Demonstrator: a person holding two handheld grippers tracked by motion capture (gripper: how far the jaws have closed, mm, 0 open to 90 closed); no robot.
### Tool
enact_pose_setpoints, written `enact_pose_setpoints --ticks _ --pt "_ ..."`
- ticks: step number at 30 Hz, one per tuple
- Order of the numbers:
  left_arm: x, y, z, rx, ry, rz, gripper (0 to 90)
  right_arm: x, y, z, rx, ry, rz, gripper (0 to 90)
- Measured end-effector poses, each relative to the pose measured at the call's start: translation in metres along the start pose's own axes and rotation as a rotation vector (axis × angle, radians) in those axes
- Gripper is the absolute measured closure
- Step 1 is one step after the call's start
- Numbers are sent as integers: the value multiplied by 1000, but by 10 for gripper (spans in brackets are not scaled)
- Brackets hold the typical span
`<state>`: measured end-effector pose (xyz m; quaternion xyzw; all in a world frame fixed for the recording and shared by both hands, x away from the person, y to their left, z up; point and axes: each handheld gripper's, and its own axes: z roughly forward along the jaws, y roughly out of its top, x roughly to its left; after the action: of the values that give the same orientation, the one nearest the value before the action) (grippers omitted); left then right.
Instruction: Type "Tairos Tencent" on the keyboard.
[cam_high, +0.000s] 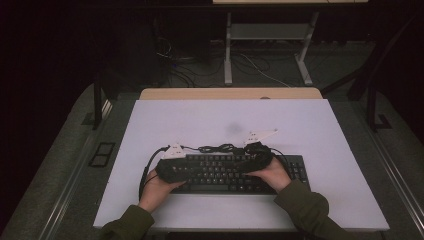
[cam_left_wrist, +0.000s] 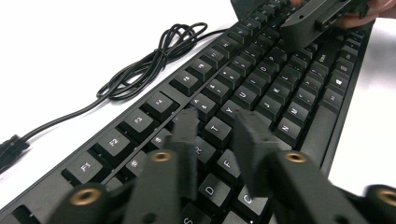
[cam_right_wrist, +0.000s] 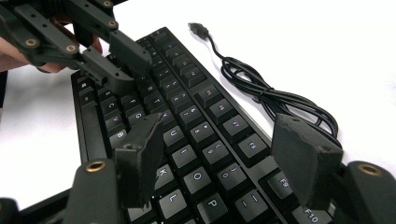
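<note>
A black full-size keyboard (cam_high: 235, 173) is lying flat on the white table top (cam_high: 210, 120), toward the person's near edge and roughly centred, its long side running parallel to that edge. Its keys are dark with pale legends, and the function row is sitting along the far side. Its thin black cable (cam_left_wrist: 140, 70) is lying bunched in a loose coil on the white surface just behind the keyboard, with the plug (cam_right_wrist: 198, 29) resting apart from the far left corner. The left gripper (cam_left_wrist: 217, 128) is hovering low over the left half of the keys, its two jaws standing close together with only a narrow gap between them and nothing held in that gap; whether the tips are touching a key is not clear. The right gripper (cam_right_wrist: 224, 154) is hanging over the right half of the keys with its jaws spread wide, spanning several key columns and clasping nothing. Both hands are resting at the keyboard's front side, with the olive sleeves (cam_high: 300, 205) coming in from the near edge. A wide stretch of bare white surface is lying open beyond the cable, and more to the left and right of the keyboard; only a narrow strip is separating the keyboard from the table's near edge.
</note>
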<state>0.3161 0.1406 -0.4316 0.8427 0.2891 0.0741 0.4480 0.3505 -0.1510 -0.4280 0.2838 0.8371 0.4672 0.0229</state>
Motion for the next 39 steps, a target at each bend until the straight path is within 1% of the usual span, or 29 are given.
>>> enact_pose_setpoints --ticks 4,5,6,9,16,17,25,30,39 --pt "1 2 0 4 -9 6 873 0 0 0 1 -1 0 336" --pt "1 3 1 1 -8 2 890 0 0 0 0 -1 -1 336" --pt "2 4 0 7 -6 7 890 0 0 0 1 -1 0 336" --pt "3 4 1 4 -4 -1 890 0 0 0 1 -2 0 336" --pt "4 3 4 15 4 -3 890 0 1 0 -3 -3 3 336" --pt "5 3 5 19 3 2 890 0 1 0 -2 -4 2 336" --pt "4 2 8 37 8 8 890 1 1 -1 -3 -4 4 337" --pt "5 0 9 38 9 0 890 1 2 -1 -5 -4 1 336" --pt "5 1 10 42 6 4 891 1 2 -1 -6 -5 2 336"
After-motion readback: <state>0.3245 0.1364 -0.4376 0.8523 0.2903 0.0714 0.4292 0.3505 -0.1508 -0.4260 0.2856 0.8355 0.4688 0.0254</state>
